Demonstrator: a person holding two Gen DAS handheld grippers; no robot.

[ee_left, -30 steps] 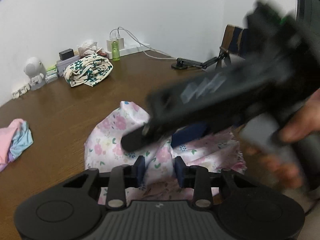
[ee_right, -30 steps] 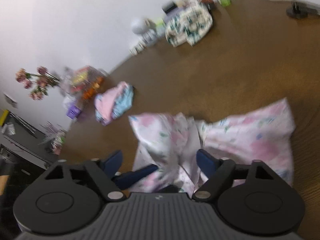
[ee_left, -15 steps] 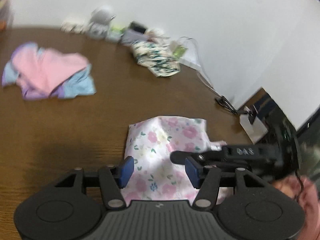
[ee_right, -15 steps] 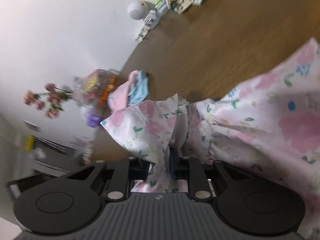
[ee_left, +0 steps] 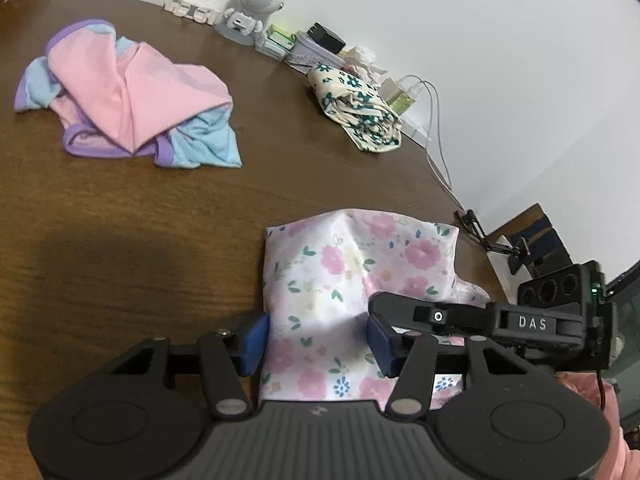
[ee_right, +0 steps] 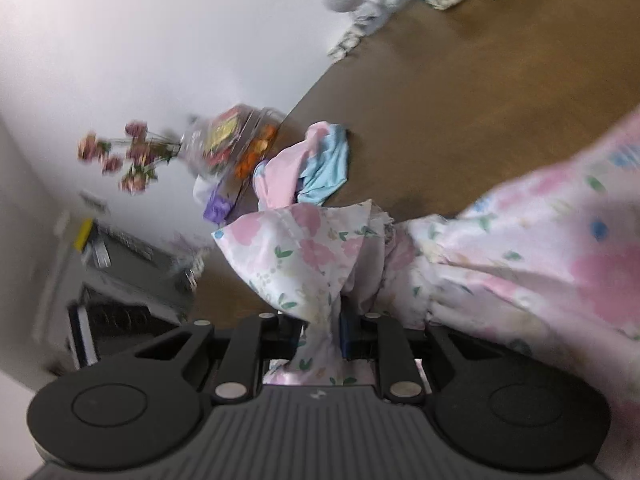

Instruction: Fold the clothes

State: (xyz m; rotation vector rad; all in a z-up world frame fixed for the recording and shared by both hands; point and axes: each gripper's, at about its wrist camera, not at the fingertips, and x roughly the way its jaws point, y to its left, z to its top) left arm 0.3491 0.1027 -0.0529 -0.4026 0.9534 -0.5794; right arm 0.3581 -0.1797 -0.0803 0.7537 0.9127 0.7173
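A white garment with pink flowers (ee_left: pixel 344 280) lies on the brown table (ee_left: pixel 120 240). My left gripper (ee_left: pixel 316 340) is open, its blue pads on either side of the garment's near part. My right gripper (ee_right: pixel 324 330) is shut on a bunched corner of the same garment (ee_right: pixel 520 264) and holds it up off the table. In the left wrist view the right gripper's black body (ee_left: pixel 500 320) reaches in from the right, just past my left gripper's right pad.
A crumpled pink, blue and purple garment (ee_left: pixel 128 96) lies at the far left. A cream cloth with green flowers (ee_left: pixel 360 116) sits by the wall, near a white speaker (ee_left: pixel 256 8), boxes and a charger cable (ee_left: pixel 436 152). Flowers (ee_right: pixel 128 156) and packets stand beyond the table's end.
My right gripper has closed on the floral garment's corner and lifted it. My left gripper let go of the cloth, opened wide and swung its view to the left.
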